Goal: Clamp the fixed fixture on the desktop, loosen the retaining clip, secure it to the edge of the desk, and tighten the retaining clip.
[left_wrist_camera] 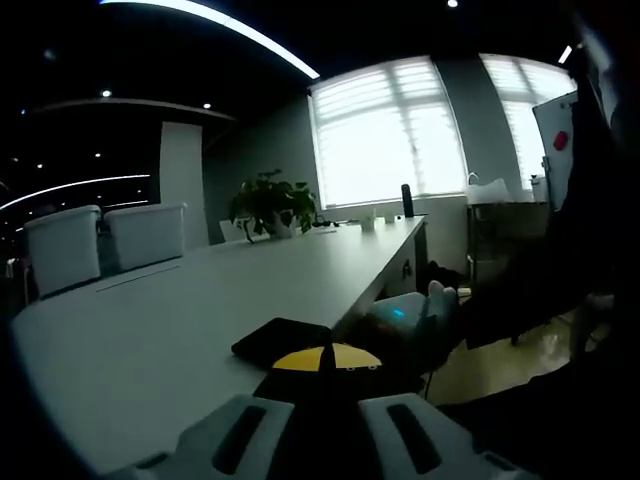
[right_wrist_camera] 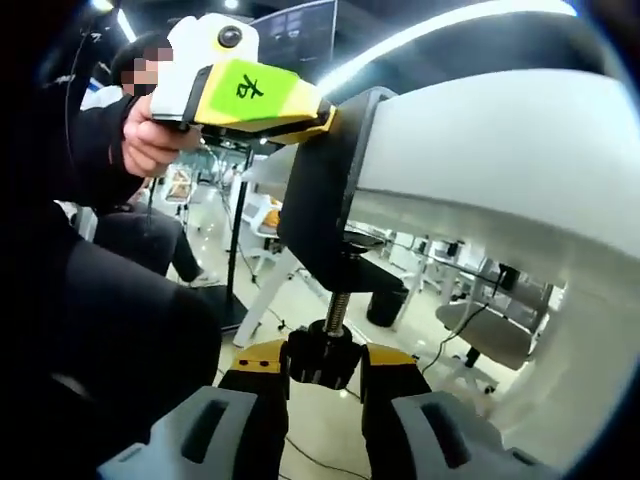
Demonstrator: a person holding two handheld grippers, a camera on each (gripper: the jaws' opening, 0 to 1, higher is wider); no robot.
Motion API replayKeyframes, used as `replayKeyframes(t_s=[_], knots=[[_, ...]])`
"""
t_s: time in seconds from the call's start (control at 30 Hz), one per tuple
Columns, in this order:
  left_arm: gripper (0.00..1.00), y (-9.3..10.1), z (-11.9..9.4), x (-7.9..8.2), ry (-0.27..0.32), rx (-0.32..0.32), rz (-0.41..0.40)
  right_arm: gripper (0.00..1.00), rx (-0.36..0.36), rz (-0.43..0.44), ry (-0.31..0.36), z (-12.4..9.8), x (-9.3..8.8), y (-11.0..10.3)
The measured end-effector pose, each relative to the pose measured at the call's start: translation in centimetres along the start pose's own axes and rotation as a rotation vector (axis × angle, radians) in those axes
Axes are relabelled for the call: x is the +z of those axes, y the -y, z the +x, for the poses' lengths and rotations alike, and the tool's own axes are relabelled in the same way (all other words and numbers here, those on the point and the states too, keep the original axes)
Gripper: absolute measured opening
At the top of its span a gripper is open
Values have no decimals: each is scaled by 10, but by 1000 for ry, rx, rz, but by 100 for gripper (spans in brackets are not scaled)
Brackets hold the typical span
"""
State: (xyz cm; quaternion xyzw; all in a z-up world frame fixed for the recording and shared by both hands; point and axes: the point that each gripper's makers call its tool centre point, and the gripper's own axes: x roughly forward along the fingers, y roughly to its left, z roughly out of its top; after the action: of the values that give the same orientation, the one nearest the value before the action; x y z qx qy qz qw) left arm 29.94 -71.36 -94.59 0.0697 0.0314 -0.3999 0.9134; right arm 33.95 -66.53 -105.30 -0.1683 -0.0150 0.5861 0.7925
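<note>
The black clamp fixture (right_wrist_camera: 335, 190) sits over the counter (right_wrist_camera: 500, 150) edge, its screw hanging below. My right tongs (right_wrist_camera: 325, 365) are closed on the screw knob (right_wrist_camera: 322, 352). My left tongs (right_wrist_camera: 325, 118) grip the fixture's top, gloved hand (right_wrist_camera: 150, 140) behind.

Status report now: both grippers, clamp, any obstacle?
Left gripper shut on black C-shaped clamp, seated over white desk edge. Right gripper closed on the screw knob. No obstacle seen.
</note>
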Motion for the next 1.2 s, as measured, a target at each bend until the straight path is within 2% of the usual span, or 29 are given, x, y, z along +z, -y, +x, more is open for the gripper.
replayKeyframes(t_s=[0.07,0.13,0.2,0.27,0.3,0.33,0.5,0.57,0.63,0.7,0.77,0.9,1.0,1.07,1.2], knots=[[1,-3,0,0,4,0,-7,26,-34,-18,-3,-1,1,1],[1,-4,1,0,9,-4,-14,29,-107,15,-25,-3,-1,7],[1,-3,1,1,17,-11,-23,34,-175,72,-7,-5,3,11],[1,-1,1,1,18,-17,-20,38,-262,112,-2,-9,3,17],[1,0,1,1,16,-20,-16,41,-301,106,-9,-11,2,19],[1,0,2,1,14,-22,-15,43,-384,117,-14,-15,2,24],[1,-2,1,4,40,-34,-20,48,-640,209,-44,-24,-1,25],[1,-2,0,5,51,-37,-26,48,-726,267,-9,-25,4,23],[1,-2,-1,4,61,-45,-38,50,-780,273,-19,-24,5,20],[1,-1,-2,4,65,-48,-42,51,-807,288,-25,-17,7,17],[1,-1,-2,4,69,-48,-45,51,-872,303,-68,-19,-1,23],[1,-1,-4,5,78,-53,-48,49,-910,322,-93,-16,-9,31],[1,-3,-5,4,83,-58,-49,44,-922,345,-97,-17,-12,33],[1,1,-6,5,87,-62,-47,33,-923,313,-117,-18,-14,32],[1,5,-5,6,79,-62,-35,29,-908,337,-103,-16,-14,26]])
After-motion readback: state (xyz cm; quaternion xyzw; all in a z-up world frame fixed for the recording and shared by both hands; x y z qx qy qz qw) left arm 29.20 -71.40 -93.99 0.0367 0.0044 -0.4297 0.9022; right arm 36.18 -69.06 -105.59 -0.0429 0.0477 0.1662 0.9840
